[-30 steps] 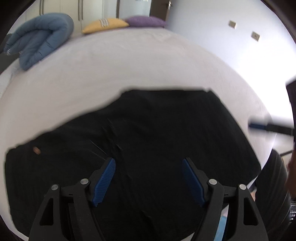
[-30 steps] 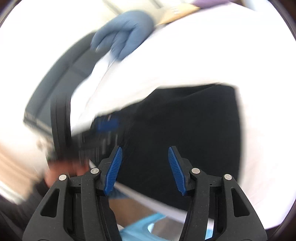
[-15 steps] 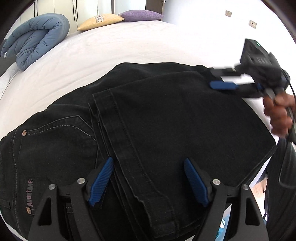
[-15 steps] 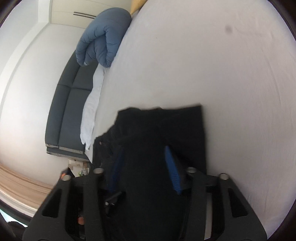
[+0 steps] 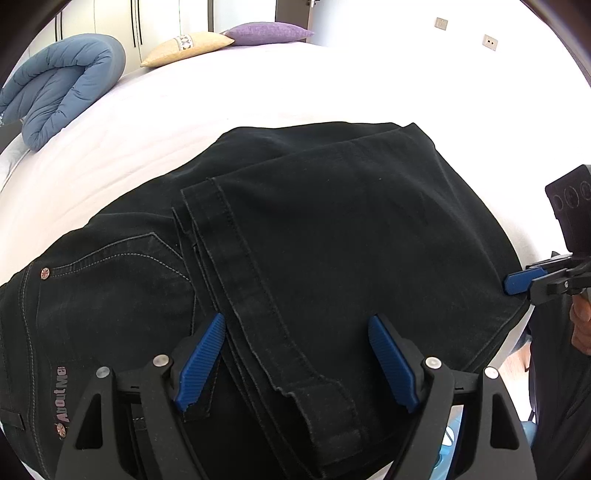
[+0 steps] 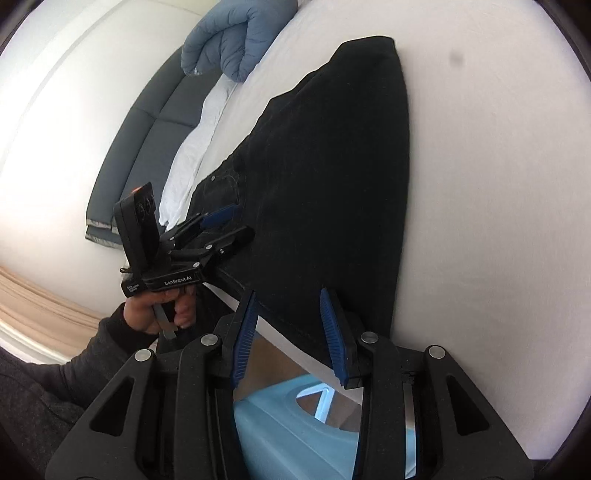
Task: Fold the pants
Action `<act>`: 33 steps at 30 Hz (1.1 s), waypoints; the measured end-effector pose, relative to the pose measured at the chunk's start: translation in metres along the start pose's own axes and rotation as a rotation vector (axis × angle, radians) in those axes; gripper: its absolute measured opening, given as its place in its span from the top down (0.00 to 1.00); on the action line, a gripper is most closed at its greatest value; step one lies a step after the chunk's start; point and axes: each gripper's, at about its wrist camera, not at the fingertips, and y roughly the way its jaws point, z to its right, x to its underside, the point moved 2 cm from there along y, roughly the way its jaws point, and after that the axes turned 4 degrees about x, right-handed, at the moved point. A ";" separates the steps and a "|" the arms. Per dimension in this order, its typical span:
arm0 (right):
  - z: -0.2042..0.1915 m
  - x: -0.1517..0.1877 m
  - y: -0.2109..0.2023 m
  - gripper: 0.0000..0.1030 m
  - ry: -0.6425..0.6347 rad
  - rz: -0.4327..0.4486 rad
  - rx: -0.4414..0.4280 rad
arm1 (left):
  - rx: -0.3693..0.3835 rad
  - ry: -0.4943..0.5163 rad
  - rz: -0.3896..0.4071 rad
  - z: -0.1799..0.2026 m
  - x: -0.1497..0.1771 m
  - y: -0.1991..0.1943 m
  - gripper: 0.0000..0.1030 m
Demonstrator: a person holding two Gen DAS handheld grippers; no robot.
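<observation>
Black pants lie spread across a white bed, already folded so that the legs are laid back over the seat; their hems form a stitched band running diagonally across the middle of the left wrist view. To the left of that band a back pocket with pale stitching and a small rivet shows, and a brand label sits at the waistband near the bed's near edge. The left gripper hovers just above the hems with its blue pads wide apart, gripping nothing. The right gripper sits at the folded corner of the pants by the edge of the bed, its blue pads partly apart; the cloth edge lies between them, but the pads do not press on it. In the right wrist view a hand in a dark sleeve holds the left gripper's handle. At the far side of the bed lie a rolled blue quilt, a yellow pillow and a purple pillow. A dark grey sofa stands beside the bed, and a light blue plastic object rests below the bed's edge.
</observation>
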 end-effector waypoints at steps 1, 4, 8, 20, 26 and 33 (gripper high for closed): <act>-0.001 0.000 0.003 0.69 -0.003 0.005 0.010 | -0.003 -0.003 0.007 0.002 -0.002 0.001 0.20; -0.019 0.014 0.006 0.69 -0.100 0.026 0.099 | -0.005 -0.020 0.040 0.006 -0.001 0.001 0.19; -0.034 0.012 0.011 0.68 -0.183 0.043 0.180 | -0.034 -0.039 0.077 0.011 0.006 -0.003 0.18; -0.046 -0.005 0.038 0.65 -0.095 0.064 0.124 | -0.041 -0.627 0.357 -0.078 0.080 -0.121 0.17; -0.068 -0.021 0.020 0.60 0.017 0.091 -0.034 | 0.011 -1.082 0.564 -0.162 0.171 -0.174 0.08; -0.077 -0.046 0.027 0.54 0.132 0.174 -0.147 | 0.207 -1.296 0.640 -0.196 0.210 -0.159 0.07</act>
